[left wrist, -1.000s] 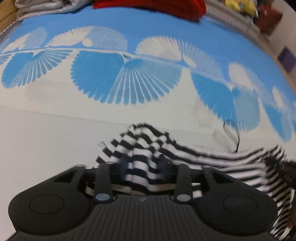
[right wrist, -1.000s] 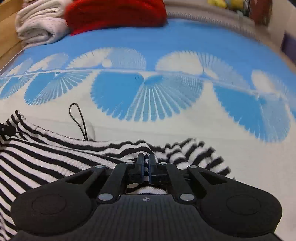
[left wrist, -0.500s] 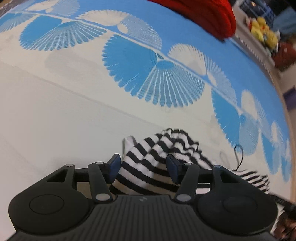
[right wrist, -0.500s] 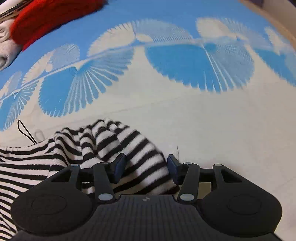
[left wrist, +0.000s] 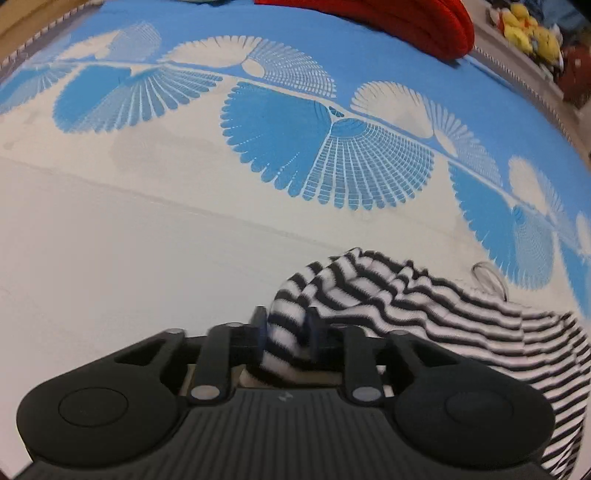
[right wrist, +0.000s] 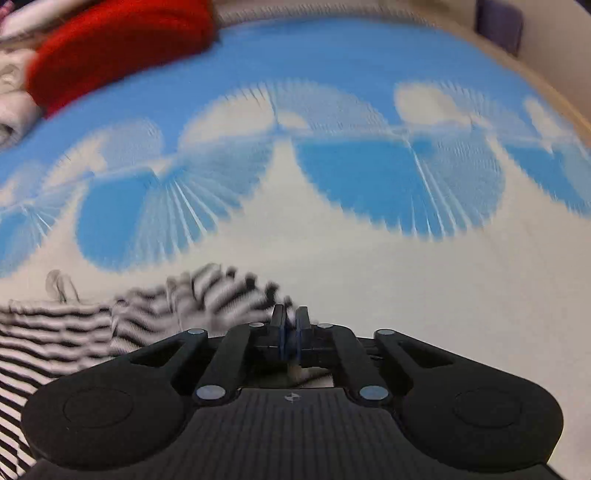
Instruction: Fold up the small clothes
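A black-and-white striped garment (left wrist: 424, 299) lies bunched on the blue-and-cream patterned cloth (left wrist: 184, 240). In the left wrist view my left gripper (left wrist: 284, 326) has its fingers closed on a fold of the garment's left end. In the blurred right wrist view the garment (right wrist: 110, 325) spreads to the lower left and my right gripper (right wrist: 290, 321) has its fingers pressed nearly together on the garment's right edge. A thin black loop (left wrist: 491, 273) lies at the garment's far side.
A red folded garment (left wrist: 388, 22) lies at the far edge of the cloth, with pale folded clothes (right wrist: 14, 107) beside it. Yellow soft toys (left wrist: 528, 33) sit beyond the far right edge.
Half a second ago both grippers were open around the garment's ends. Now both have closed on the fabric, and the right wrist view is blurred by motion.
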{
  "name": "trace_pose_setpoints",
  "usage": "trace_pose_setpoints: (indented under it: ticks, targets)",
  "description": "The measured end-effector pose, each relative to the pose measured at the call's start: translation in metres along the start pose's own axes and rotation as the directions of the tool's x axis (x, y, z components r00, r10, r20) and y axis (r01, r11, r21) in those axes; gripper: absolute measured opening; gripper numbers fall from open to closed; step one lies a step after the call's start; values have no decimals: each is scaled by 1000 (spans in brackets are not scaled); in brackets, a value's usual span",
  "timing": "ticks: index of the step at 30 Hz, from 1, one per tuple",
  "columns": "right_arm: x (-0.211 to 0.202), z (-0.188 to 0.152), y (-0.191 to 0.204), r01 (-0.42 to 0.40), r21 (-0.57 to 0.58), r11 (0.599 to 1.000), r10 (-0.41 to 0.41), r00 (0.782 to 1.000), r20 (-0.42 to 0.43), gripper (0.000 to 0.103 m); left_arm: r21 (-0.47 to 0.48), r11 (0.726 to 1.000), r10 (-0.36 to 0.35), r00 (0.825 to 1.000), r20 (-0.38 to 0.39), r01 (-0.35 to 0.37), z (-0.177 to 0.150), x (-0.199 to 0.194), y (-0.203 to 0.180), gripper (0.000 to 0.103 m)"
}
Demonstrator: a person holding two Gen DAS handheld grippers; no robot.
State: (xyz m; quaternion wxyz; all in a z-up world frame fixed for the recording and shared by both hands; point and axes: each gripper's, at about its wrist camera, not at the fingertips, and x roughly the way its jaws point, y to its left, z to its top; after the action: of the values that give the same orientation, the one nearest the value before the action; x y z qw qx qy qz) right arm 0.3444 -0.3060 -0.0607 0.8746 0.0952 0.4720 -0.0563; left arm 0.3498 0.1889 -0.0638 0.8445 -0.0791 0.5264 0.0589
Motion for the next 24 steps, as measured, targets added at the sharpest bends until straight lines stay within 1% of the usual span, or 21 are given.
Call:
trace_pose_setpoints:
  ticks: [1, 2, 3, 4, 5, 7, 10, 12, 14, 15, 17, 19, 20, 22, 24]
  targets:
    - [-5, 1, -2, 2, 12, 1000, -2, 1000, 19, 16, 8, 1000, 6, 1000, 20, -6, -1, -8, 3, 34]
    - [-14, 2, -4, -1, 19, 1000, 0, 999, 46, 26, 8, 1000, 1, 999, 41, -1, -1, -17, 6, 37]
    - [-26, 3, -6, -8, 24, 1000, 7, 997, 80, 31, -2, 1000, -14, 998, 59, 14, -2, -26, 11, 42]
    - [-38, 3, -8, -22, 29, 999, 19, 994, 110, 36, -16, 999, -35, 997, 66, 36, -4, -34, 15, 43]
    - [-49, 1, -12, -43, 33, 999, 39, 990, 132, 37, -32, 997, -65, 996, 61, 67, -7, -41, 21, 43]
    - [-71, -4, -18, -83, 14, 996, 80, 988, 134, 37, -61, 992, -111, 994, 24, 112, -14, -55, 32, 43]
    - [-102, -11, -30, -84, 6, 996, 83, 991, 107, 39, -84, 988, -134, 991, -10, 133, -24, -79, 41, 43]
    - [-124, -24, -39, -103, 1, 995, 103, 990, 92, 44, -73, 986, -151, 988, -11, 150, -37, -98, 49, 45]
    - [-137, -44, -51, -129, 3, 992, 129, 989, 69, 56, -85, 983, -166, 986, -17, 164, -55, -112, 59, 47]
    - [-140, -55, -55, -135, 8, 991, 134, 990, 53, 57, -90, 981, -175, 984, -28, 171, -64, -114, 62, 47]
    - [-135, -79, -65, -128, 42, 991, 127, 992, 9, 57, -92, 979, -187, 980, -72, 180, -84, -107, 66, 50]
    - [-122, -97, -76, -109, 106, 988, 118, 989, -86, 57, -122, 977, -193, 972, -137, 177, -103, -88, 67, 51]
    - [-116, -102, -80, -106, 131, 986, 123, 985, -122, 57, -140, 974, -200, 965, -170, 177, -114, -77, 67, 51]
    - [-109, -108, -82, -102, 137, 985, 122, 982, -145, 57, -151, 977, -184, 948, -259, 148, -128, -56, 65, 51]
    - [-102, -112, -82, -77, 125, 989, 99, 980, -175, 57, -110, 983, -171, 955, -241, 148, -129, -52, 60, 51]
